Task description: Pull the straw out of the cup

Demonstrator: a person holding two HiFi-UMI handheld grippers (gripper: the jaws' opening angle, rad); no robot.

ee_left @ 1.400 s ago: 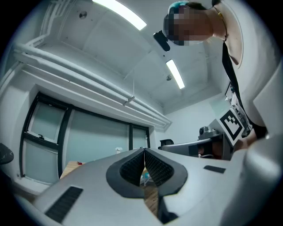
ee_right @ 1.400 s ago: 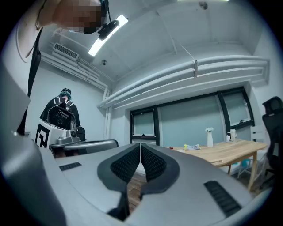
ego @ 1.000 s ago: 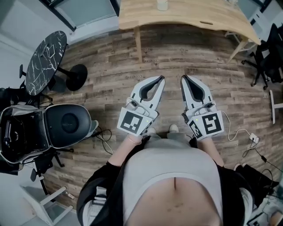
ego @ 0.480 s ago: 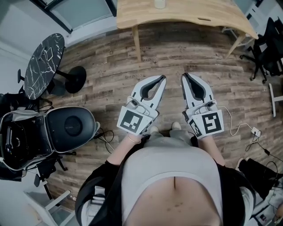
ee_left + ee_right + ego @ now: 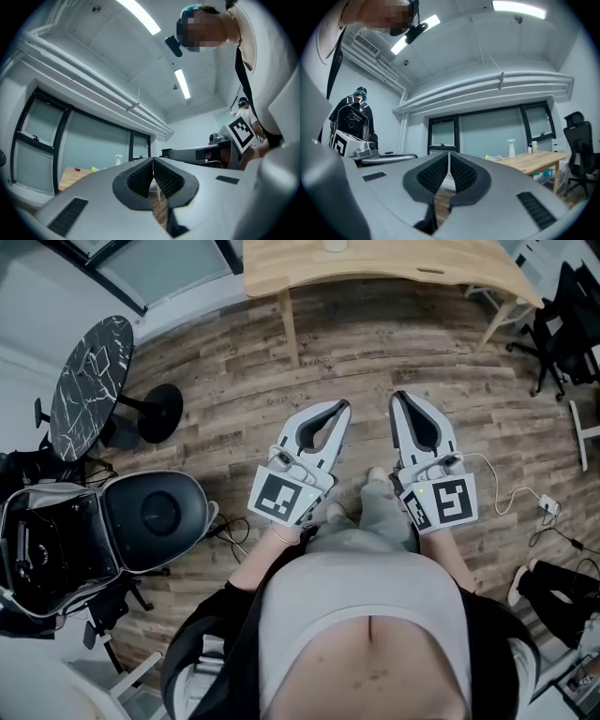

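Note:
Both grippers are held at waist height over a wooden floor. In the head view my left gripper (image 5: pixel 344 406) and my right gripper (image 5: pixel 397 396) point forward, jaws pressed together, nothing between them. A light wooden table (image 5: pixel 394 261) stands ahead at the top edge, and a pale cup-like object (image 5: pixel 335 244) on it is mostly cut off. No straw is visible. The left gripper view shows my left gripper (image 5: pixel 153 160) shut, with the table (image 5: pixel 75 176) far off. In the right gripper view my right gripper (image 5: pixel 449 153) is shut too, before the table (image 5: pixel 534 164).
A round black marbled side table (image 5: pixel 89 376) and an open grey case (image 5: pixel 103 526) stand at the left. A black office chair (image 5: pixel 574 315) is at the right, with white cables (image 5: pixel 525 502) on the floor. A spray bottle (image 5: pixel 512 148) stands on the table.
The table has slid up toward the top edge of the head view, and a leg now shows stepping forward between the grippers. Both grippers stay shut and empty.

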